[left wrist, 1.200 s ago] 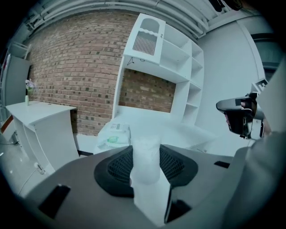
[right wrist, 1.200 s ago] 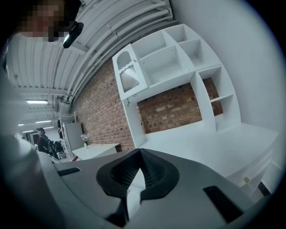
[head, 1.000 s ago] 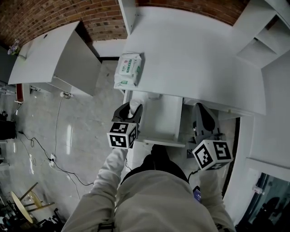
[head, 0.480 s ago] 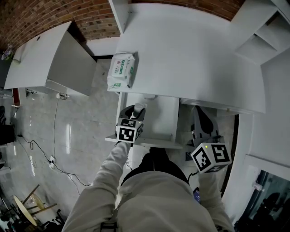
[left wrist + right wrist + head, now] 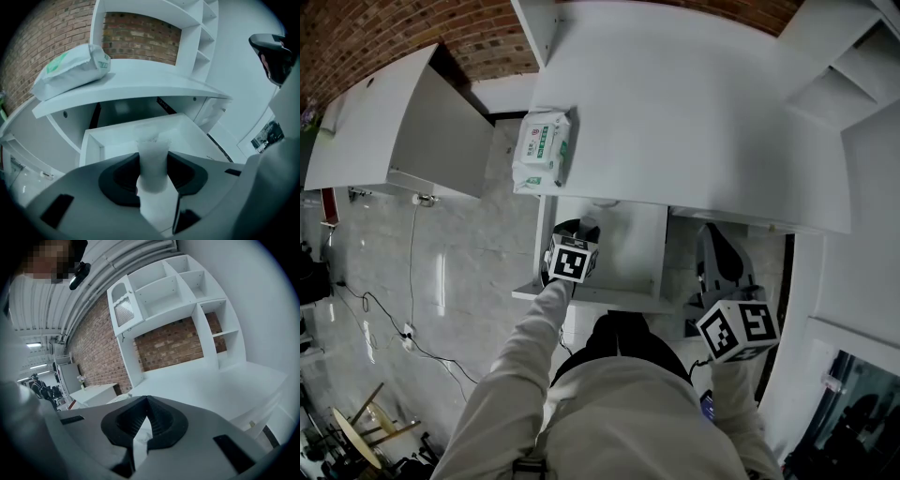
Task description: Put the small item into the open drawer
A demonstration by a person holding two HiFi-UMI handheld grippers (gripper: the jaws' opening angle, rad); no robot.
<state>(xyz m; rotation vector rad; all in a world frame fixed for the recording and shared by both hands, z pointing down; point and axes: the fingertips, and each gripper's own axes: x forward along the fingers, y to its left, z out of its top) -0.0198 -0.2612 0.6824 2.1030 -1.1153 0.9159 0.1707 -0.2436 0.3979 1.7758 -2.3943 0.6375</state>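
Head view, left arm: the pale sleeve (image 5: 528, 349) reaches forward and down from the body, nearly straight, and ends at the left gripper (image 5: 577, 234) with its marker cube on top.
Head view, left gripper: it sits over the left part of the open white drawer (image 5: 633, 255), jaws pointing toward the desk, with the small pale whitish item (image 5: 590, 228) showing at its tip.
Head view, right arm: it is tucked close to the body, the forearm short in view, with the right gripper (image 5: 715, 240) low at the right of the drawer, under the desk edge and apart from the drawer.
Head view, desk: a green-and-white soft pack of wipes (image 5: 542, 148) lies on the white desk top (image 5: 694, 112), near its left front corner, beyond the drawer.
Left gripper view, claw: the left gripper (image 5: 153, 171) pinches the small pale item (image 5: 153, 152), its black pads pressed on either side of it.
Left gripper view, item: it stands upright between the pads, above the drawer's (image 5: 112, 140) inside; whether it touches the drawer floor cannot be told.
Left gripper view, surroundings: the wipes pack (image 5: 72, 70) rests on the desk top (image 5: 140, 86) up to the left.
Right gripper view, claw: the right gripper (image 5: 146, 401) has its tips pressed together, with nothing between them.
Right gripper view, pose: it is tilted upward toward white shelving (image 5: 173, 287) and a brick wall (image 5: 173, 345).
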